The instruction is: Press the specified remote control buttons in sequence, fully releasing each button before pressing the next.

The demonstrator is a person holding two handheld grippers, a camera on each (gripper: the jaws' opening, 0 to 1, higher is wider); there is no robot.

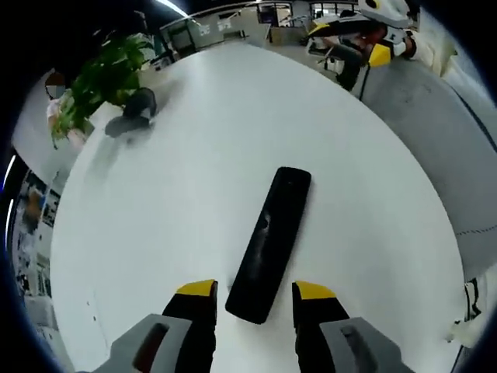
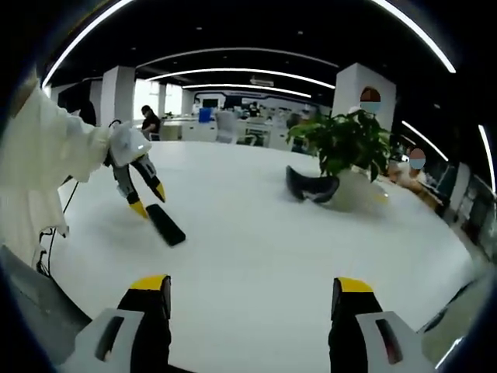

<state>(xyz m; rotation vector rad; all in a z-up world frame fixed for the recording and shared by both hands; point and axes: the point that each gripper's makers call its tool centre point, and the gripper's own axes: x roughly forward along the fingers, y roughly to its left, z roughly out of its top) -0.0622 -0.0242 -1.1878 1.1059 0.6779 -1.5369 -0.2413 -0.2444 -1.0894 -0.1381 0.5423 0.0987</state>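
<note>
Left gripper (image 1: 255, 299) with jaws apart, straddling the near end of the black remote (image 1: 270, 242), not clamped on it. Remote lies flat on the white table (image 1: 178, 194). Right gripper (image 2: 253, 297) also spread wide, holding nothing, well apart from the remote (image 2: 166, 224). Potted plant (image 2: 342, 144) stands farther along the table beyond the remote.

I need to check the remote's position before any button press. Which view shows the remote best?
The left gripper view: the remote lies large and whole on the white table, its near end between the open left tongs. The right gripper view shows it small and distant, beside those tongs.
</note>
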